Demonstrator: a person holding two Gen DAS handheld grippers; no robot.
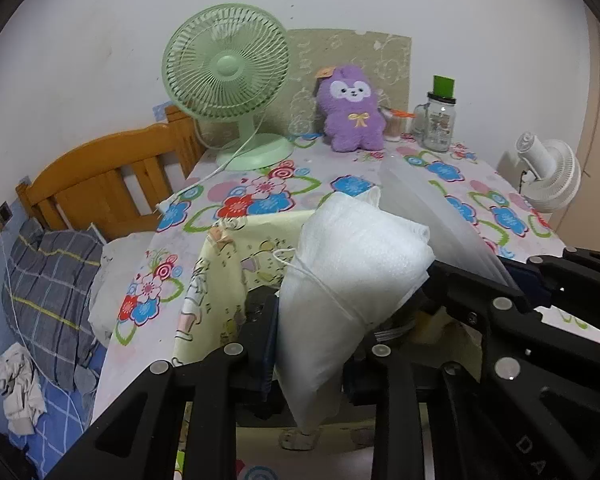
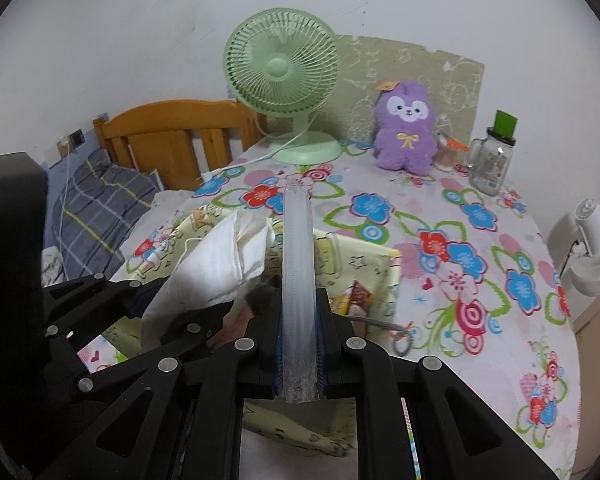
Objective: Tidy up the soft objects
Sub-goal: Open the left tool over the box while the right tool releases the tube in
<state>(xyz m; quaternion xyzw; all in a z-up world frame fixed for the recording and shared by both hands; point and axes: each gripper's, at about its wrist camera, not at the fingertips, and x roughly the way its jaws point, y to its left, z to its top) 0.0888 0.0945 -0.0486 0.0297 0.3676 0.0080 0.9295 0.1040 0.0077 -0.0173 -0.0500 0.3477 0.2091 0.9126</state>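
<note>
We carry both items over the yellow storage box (image 2: 380, 268) at frame centre; left gripper (image 1: 316, 344) clamps the white foam bundle (image 1: 352, 264), right gripper (image 2: 299, 356) clamps the translucent plastic stack (image 2: 298, 264); next, probably lower and release into the box.

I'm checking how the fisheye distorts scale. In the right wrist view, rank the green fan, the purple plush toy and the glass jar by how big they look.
1. green fan
2. purple plush toy
3. glass jar
All three stand at the table's far edge, so nearness hardly skews the order.
</note>
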